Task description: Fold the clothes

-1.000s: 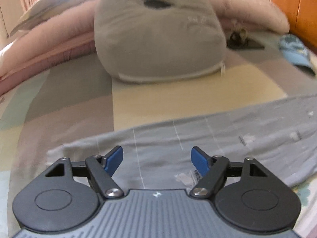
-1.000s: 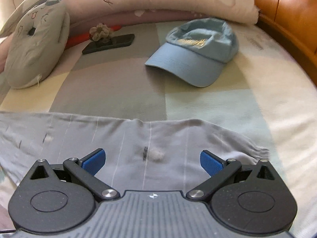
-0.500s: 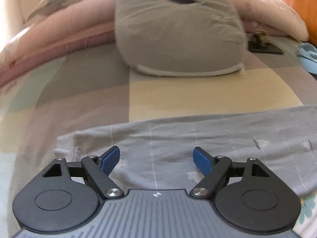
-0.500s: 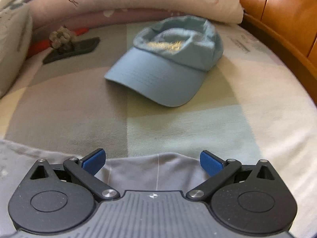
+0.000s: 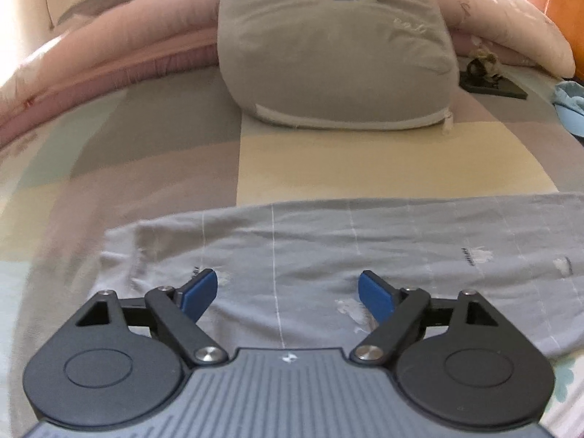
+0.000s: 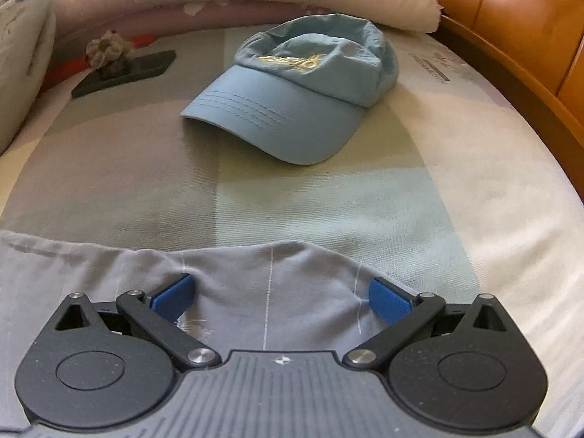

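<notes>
Lying flat on the patchwork bed sheet [image 5: 365,160], one grey pinstriped cloth garment [image 5: 365,248] runs its long axis left to right across both views. Left tool [image 5: 288,294]: blue pads apart, over the garment near its left end. Right tool [image 6: 280,295]: pads apart, straddling a raised bulge of the garment's far edge. Beyond lie one light-blue baseball cap [image 6: 292,91], one grey plush cushion [image 5: 335,54] and one dark phone [image 6: 124,73].

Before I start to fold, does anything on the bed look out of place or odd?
Nothing is damaged or spilled. The grey garment lies flat, with a small bunched ripple between the right gripper fingers. A blue cap and a dark phone with a small fuzzy charm also rest on the bed, apart from the garment.
</notes>
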{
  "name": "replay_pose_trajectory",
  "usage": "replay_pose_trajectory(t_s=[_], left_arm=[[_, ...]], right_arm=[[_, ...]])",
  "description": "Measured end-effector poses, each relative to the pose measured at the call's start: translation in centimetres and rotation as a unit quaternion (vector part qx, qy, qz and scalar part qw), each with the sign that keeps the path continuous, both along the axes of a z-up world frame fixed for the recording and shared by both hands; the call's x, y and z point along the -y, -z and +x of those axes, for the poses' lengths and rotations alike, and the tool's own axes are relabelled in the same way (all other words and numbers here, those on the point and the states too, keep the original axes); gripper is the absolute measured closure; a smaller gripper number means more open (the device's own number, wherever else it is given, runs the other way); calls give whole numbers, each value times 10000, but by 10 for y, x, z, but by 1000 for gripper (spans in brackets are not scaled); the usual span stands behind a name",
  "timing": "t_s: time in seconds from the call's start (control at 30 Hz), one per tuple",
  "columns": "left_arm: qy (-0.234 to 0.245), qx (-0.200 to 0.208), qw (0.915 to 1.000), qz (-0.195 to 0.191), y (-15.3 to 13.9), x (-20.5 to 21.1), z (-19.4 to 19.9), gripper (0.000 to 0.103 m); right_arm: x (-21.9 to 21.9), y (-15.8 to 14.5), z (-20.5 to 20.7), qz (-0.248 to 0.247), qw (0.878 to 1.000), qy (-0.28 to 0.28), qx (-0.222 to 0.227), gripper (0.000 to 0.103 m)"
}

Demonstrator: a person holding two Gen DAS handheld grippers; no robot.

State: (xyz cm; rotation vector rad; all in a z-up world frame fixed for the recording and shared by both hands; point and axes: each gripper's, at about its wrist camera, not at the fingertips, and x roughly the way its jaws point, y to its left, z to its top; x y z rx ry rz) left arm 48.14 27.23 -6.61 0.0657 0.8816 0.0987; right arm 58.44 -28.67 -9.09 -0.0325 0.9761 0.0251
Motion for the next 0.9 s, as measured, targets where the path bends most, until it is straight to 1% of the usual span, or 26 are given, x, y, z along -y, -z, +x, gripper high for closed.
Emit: replay_pose_trajectory(t_s=[0.03, 0.1, 0.2, 0.3, 0.4, 0.43, 0.53, 0.57, 0.6, 0.63, 0.67, 0.77, 0.9], left_arm=[[80, 35, 10000, -33, -6, 4, -6, 18], [279, 91, 9995, -82, -15, 13, -14, 18], [802, 140, 9966, -145, -25, 42, -23, 18], [1417, 249, 9895, -109, -27, 83, -24, 18], [1968, 325, 9799, -85, -16, 123, -22, 18], [2059, 299, 9781, -95, -11, 132, -22, 18], [2046, 20, 9787, -187, 10, 144, -21, 18], [1967, -134, 9802, -203, 17, 143, -21, 16], [1843, -202, 9823, -281, 21, 139, -23, 15], [1760, -171, 9833, -424, 21, 134, -26, 16], [1738, -181, 9835, -468, 19, 130, -30, 16], [1719, -134, 9842, -404, 8, 127, -41, 17], [1734, -104, 9832, -561, -5, 126, -56, 17]], right_arm=[[0, -6, -3, 24, 10000, -76, 33, 0], [-1, -22, -24, 134, 9994, -259, 176, 0], [2, -43, -50, 359, 9986, -266, 266, 0], [2, -60, -81, 626, 9975, -202, 267, 0], [-7, -68, -114, 756, 9966, -228, 250, 0], [-13, -69, -126, 741, 9966, -254, 238, 0], [-24, -71, -162, 721, 9970, -225, 144, 0], [-26, -70, -174, 703, 9973, -200, 94, 0], [-27, -70, -187, 672, 9976, -144, 67, 0], [-27, -69, -200, 649, 9979, -83, 22, 0], [-27, -68, -212, 612, 9981, -29, -36, 0], [-23, -63, -246, 491, 9984, 247, -159, 0], [-14, -65, -282, 649, 9950, 752, -83, 0]])
